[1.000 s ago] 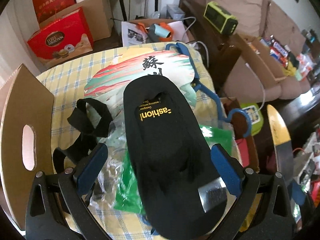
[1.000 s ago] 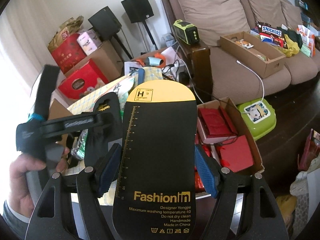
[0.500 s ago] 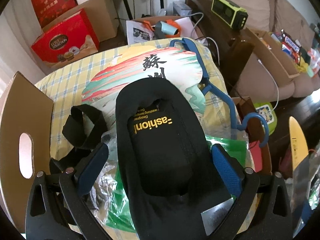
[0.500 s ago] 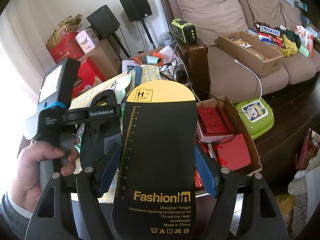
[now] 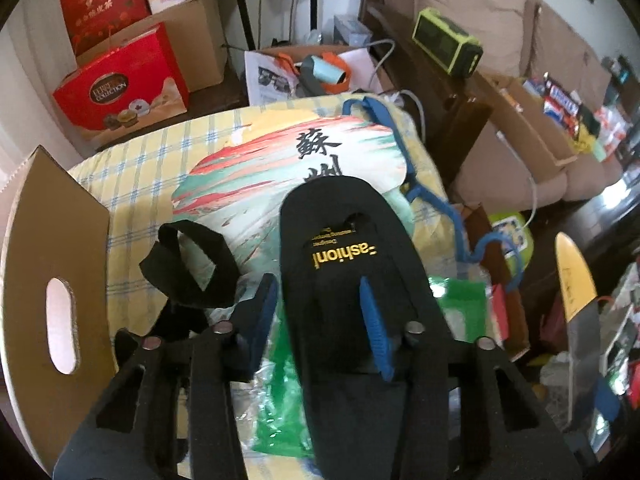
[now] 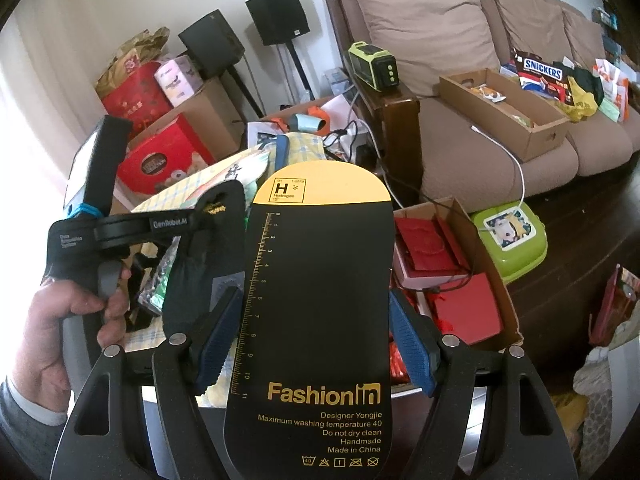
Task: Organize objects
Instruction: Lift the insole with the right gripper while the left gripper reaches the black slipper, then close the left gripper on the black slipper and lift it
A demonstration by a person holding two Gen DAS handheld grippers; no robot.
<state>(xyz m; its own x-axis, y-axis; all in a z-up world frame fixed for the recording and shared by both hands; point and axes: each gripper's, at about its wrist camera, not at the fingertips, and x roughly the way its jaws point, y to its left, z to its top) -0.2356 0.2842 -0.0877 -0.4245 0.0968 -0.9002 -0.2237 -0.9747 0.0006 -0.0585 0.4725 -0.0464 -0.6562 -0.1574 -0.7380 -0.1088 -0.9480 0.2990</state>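
Right gripper (image 6: pixel 316 344): blue pads are pressing both long edges of a black card insert (image 6: pixel 316 300) with a yellow rounded top, printed "FashionIn" and a ruler scale; the card is standing upright between the fingers, held up in front of the table's edge.

Left gripper (image 5: pixel 320 316): jaws have just been closing and are now pinching the near half of a black slipper (image 5: pixel 356 264). One blue pad (image 5: pixel 374 336) is sitting on the slipper's upper face, the other at its left side. The slipper is lying over clear and green plastic bags (image 5: pixel 280 412) on the checked tablecloth (image 5: pixel 132 176), toe pointing away. In the right wrist view a hand (image 6: pixel 68 320) is gripping this tool's handle.

Beside the slipper, left: a black strap loop (image 5: pixel 188 264) and a brown cardboard panel (image 5: pixel 44 264) with a handle slot.

Beyond the toe: a painted fan (image 5: pixel 280 168) with black characters, and a blue hanger (image 5: pixel 424 192) along the table's right side.

Farther off: red gift boxes (image 5: pixel 116 84), cardboard cartons, a green radio (image 6: pixel 374 66) on the sofa arm, a brown sofa (image 6: pixel 440 40), two black speakers (image 6: pixel 278 14).
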